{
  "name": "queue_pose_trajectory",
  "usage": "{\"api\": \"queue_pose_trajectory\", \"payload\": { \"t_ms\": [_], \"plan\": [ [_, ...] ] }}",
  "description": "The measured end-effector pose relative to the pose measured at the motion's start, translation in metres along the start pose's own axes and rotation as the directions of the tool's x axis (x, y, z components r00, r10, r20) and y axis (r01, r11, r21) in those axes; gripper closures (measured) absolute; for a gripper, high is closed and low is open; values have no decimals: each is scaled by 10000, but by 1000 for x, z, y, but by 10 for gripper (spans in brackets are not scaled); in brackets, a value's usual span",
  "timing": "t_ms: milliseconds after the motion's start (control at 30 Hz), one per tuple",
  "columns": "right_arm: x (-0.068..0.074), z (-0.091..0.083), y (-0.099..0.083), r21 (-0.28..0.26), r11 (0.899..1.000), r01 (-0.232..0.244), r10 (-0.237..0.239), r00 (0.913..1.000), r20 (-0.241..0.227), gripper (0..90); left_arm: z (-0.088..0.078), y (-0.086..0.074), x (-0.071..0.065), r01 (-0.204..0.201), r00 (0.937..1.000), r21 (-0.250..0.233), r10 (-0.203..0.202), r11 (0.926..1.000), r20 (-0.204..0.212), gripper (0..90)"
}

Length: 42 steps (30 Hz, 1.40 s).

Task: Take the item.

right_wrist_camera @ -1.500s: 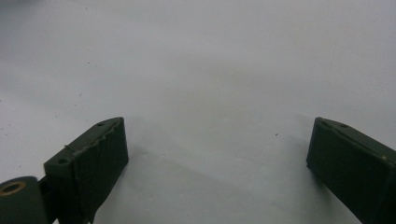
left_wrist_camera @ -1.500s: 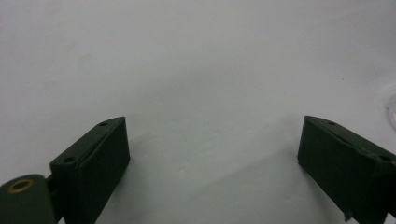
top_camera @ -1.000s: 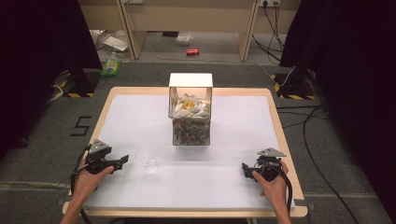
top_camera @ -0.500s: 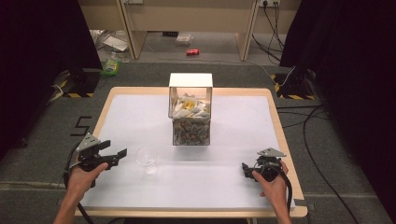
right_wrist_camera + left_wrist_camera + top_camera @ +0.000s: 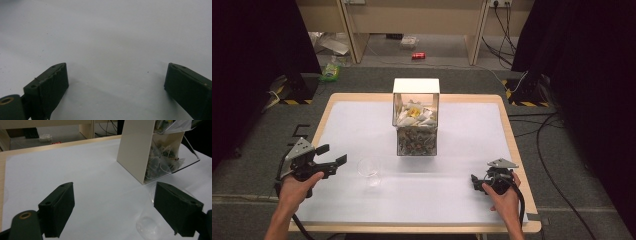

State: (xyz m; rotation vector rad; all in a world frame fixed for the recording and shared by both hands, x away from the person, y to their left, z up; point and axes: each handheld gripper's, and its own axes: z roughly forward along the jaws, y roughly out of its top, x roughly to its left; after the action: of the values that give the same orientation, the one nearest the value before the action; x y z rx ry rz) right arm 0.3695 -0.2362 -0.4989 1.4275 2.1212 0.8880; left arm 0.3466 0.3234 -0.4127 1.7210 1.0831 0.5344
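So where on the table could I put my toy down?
Bare spots: between the box of tea bags and the right hand-held gripper, and left of the box. It is crowded by the clear cup, near the left hand-held gripper.

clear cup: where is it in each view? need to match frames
High view: clear cup lower left of centre, just right of the left gripper.
Left gripper view: bottom right, beside the right-hand jaw.
Right gripper view: not in it.
Shared landmark: box of tea bags.
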Motion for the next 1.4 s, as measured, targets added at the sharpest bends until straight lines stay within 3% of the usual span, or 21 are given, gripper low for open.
{"api": "queue_pose_trajectory", "payload": {
  "t_ms": [133,267,600,767,1033,1400],
  "plan": [
    [0,0,0,1,10000,3,-3,10000,1,60,0,7,-5,14,9997,-167,-10,9999,232,166],
    [0,0,0,0,10000,4,-4,10000,2,60,2,14,-13,144,9967,-336,-116,9993,807,170],
    [0,0,0,-2,10000,2,-2,10000,0,60,8,39,-31,-265,9920,-627,340,9977,1219,182],
    [0,0,0,0,10000,2,-2,10000,1,59,13,54,-43,-322,9828,-773,457,9965,1790,190],
    [0,0,0,-2,10000,0,0,10000,-5,59,21,73,-60,-695,9712,-898,880,9935,2214,211],
    [0,0,0,-1,10000,1,-1,10000,-1,59,30,92,-74,-749,9561,-1155,1042,9905,2739,281]
  ]
}}
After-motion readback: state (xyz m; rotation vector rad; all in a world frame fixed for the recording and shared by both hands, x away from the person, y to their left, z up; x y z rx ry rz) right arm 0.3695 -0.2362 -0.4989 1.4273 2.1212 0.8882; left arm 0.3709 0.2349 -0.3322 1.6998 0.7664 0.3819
